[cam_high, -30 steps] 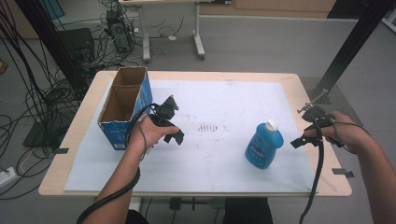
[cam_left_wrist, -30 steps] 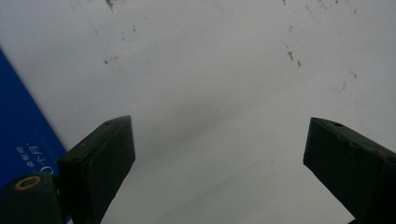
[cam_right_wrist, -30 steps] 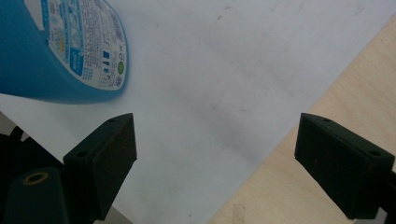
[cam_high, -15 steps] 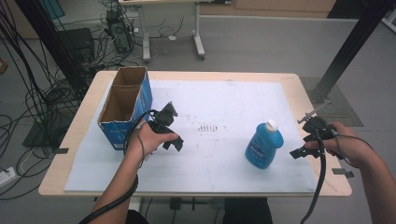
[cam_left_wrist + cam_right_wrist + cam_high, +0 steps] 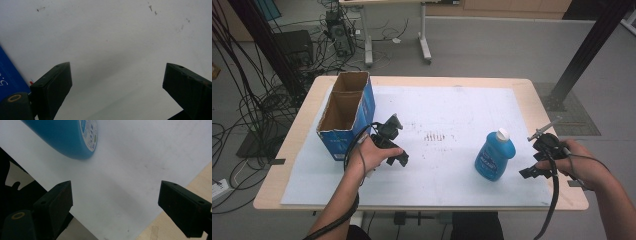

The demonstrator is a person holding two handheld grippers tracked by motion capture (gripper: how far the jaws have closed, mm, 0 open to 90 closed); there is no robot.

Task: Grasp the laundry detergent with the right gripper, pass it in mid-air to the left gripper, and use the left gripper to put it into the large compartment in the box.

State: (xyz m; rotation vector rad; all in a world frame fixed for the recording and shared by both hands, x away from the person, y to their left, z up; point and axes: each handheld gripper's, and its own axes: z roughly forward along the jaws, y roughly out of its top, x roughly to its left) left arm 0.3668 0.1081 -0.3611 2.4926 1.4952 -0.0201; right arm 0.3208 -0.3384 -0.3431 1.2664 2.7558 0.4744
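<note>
We judge the bottle smooth, fairly heavy; we'd grip its waist. Right gripper and left gripper gape empty.

Blue bottle, white cap, left of the black right gripper; blue cardboard box, brown inside, beside the black left gripper.

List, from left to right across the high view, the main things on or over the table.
cardboard box → left claw → blue bottle → right claw
</note>
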